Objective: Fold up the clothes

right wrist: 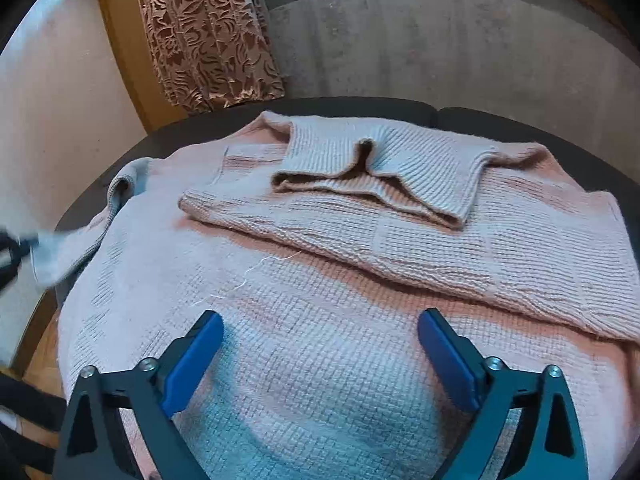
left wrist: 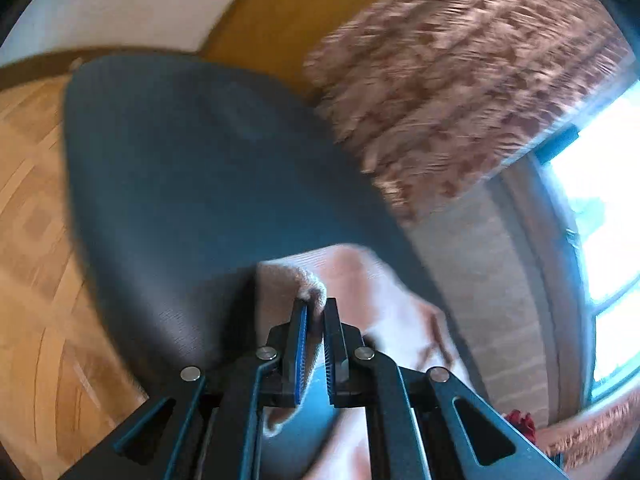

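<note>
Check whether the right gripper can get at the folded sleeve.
Probably yes: the right gripper is open and empty above the sweater, and nothing lies between it and the folded sleeve just ahead.

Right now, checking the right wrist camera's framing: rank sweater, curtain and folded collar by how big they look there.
1. sweater, fills most of the frame
2. curtain
3. folded collar
The curtain is farther off, so its place is unsure.
</note>
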Motion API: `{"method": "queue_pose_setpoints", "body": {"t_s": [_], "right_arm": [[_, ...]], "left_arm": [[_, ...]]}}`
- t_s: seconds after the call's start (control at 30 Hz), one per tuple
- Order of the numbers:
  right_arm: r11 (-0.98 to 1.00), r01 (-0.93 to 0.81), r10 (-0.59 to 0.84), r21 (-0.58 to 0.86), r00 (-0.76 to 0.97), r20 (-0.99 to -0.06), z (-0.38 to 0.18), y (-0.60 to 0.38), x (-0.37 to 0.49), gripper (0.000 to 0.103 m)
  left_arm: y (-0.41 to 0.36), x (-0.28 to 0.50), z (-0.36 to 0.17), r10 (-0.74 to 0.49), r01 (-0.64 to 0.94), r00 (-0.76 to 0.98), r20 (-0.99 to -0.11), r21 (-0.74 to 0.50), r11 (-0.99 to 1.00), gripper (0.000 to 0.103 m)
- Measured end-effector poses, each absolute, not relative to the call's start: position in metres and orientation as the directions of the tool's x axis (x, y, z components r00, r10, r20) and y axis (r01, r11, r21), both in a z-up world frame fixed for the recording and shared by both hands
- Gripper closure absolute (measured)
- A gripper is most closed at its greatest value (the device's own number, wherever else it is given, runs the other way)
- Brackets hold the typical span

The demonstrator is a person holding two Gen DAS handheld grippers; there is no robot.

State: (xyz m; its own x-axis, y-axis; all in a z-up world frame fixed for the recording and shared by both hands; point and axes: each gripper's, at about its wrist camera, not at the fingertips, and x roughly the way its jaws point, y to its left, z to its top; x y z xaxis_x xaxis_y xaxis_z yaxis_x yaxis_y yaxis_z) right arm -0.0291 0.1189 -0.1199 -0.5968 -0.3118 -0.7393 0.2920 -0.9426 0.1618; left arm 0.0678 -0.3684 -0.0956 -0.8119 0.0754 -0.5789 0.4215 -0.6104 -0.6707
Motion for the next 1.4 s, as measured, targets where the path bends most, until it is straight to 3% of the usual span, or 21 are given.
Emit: {"method": "queue_pose_setpoints", "body": {"t_s": [0.13,0.3,0.53,0.77,0.83,0.9,1.0,1.17,1.4], "right_arm": [[-0.940,0.299,-0.317,0.163,-0.593,-0.740,-0.120,0.118,-0.029,0.001],[-0.939,0.296,-0.326,0.177,-0.596,-0.734,-0.118,0.120,-0.026,0.001],[-0.931,0.299,-0.354,0.210,-0.591,-0.725,-0.116,0.123,-0.026,0.000],[-0.943,0.316,-0.284,0.108,-0.589,-0.757,-0.117,0.108,-0.024,0.001],[-0.943,0.313,-0.283,0.111,-0.581,-0.763,-0.112,0.105,-0.025,0.011],[-0.937,0.315,-0.315,0.154,-0.563,-0.765,-0.104,0.102,-0.028,0.044],[-0.895,0.377,-0.422,0.239,-0.537,-0.731,-0.083,0.078,-0.041,0.047],[-0.794,0.556,-0.543,0.245,-0.468,-0.697,-0.058,-0.012,-0.073,0.059],[-0.730,0.650,-0.529,0.210,-0.344,-0.776,-0.081,-0.118,-0.126,0.062]], "left_arm": [[-0.334,0.027,-0.046,0.174,0.250,-0.853,-0.493,-0.677,-0.692,0.100],[-0.248,-0.023,-0.006,0.389,-0.008,-0.834,-0.392,-0.695,-0.719,0.100],[-0.124,-0.086,-0.032,0.541,-0.148,-0.679,-0.496,-0.629,-0.763,0.100],[-0.142,-0.039,-0.088,0.476,-0.056,-0.666,-0.575,-0.597,-0.800,0.092],[-0.168,-0.013,-0.105,0.416,0.025,-0.677,-0.607,-0.584,-0.811,0.090],[-0.195,0.011,-0.122,0.371,0.094,-0.681,-0.632,-0.577,-0.811,0.090],[-0.222,0.036,-0.141,0.328,0.158,-0.678,-0.658,-0.565,-0.810,0.090],[-0.240,0.056,-0.165,0.333,0.195,-0.670,-0.663,-0.590,-0.783,0.090],[-0.227,0.052,-0.177,0.355,0.176,-0.661,-0.661,-0.597,-0.783,0.089]]}}
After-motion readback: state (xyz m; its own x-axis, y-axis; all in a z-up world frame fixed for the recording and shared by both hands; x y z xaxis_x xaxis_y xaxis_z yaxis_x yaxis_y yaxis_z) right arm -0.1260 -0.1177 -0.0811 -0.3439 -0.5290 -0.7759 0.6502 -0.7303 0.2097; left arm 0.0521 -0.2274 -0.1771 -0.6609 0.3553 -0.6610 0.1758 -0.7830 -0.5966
